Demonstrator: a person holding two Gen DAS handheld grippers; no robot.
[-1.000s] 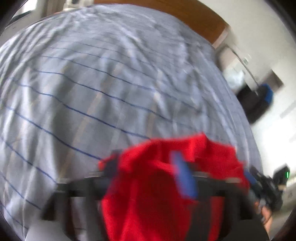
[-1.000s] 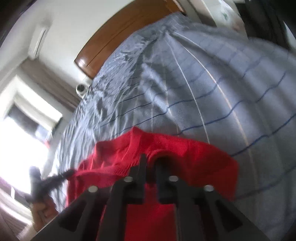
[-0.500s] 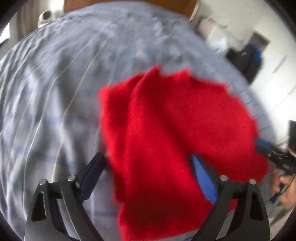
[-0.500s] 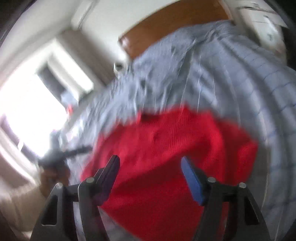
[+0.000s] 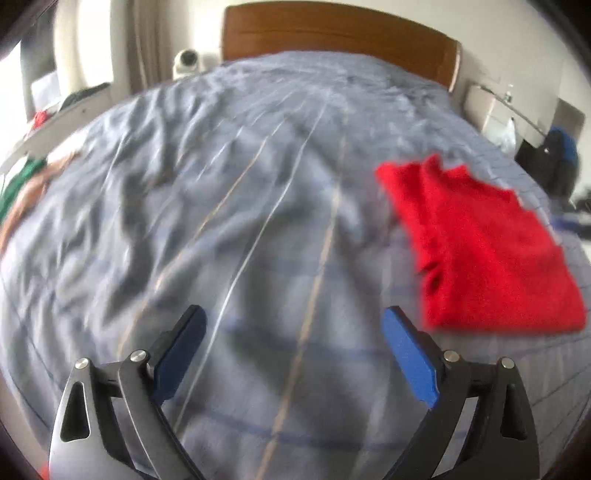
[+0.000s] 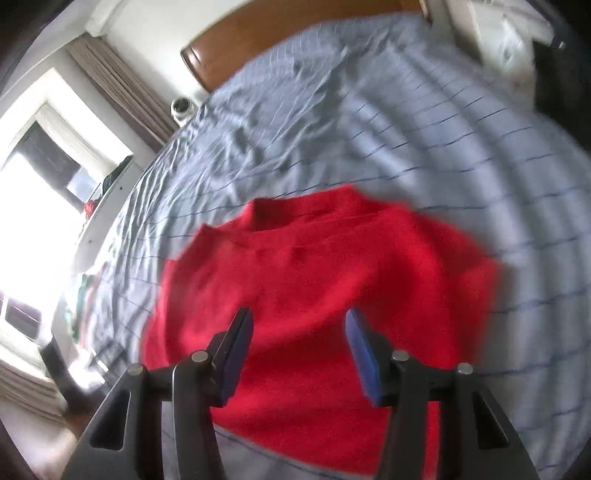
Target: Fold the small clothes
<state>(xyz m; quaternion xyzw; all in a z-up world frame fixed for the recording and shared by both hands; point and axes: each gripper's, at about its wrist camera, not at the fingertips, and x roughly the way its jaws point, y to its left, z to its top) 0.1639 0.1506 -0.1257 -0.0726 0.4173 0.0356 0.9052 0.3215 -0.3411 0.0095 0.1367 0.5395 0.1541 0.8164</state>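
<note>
A red knitted garment (image 5: 484, 247) lies folded on the grey-blue striped bed cover (image 5: 236, 206), to the right in the left wrist view. My left gripper (image 5: 291, 332) hangs over bare cover to the left of it, jaws wide and still opening, nothing between them. In the right wrist view the red garment (image 6: 332, 280) fills the middle of the frame. My right gripper (image 6: 297, 332) hovers above its near part, jaws apart and closing, with no cloth pinched between the blue pads (image 6: 364, 354).
A wooden headboard (image 5: 332, 33) stands at the far end of the bed. Other clothes in green and red (image 5: 22, 177) lie at the bed's left edge. A white cabinet (image 5: 495, 107) and a dark bag (image 5: 554, 158) are on the right, a bright window (image 6: 33, 206) on the left.
Both grippers have let go of the red garment, which now lies on the bed. The left gripper has swung away to the left over bare cover. The right gripper has lifted above the garment.
</note>
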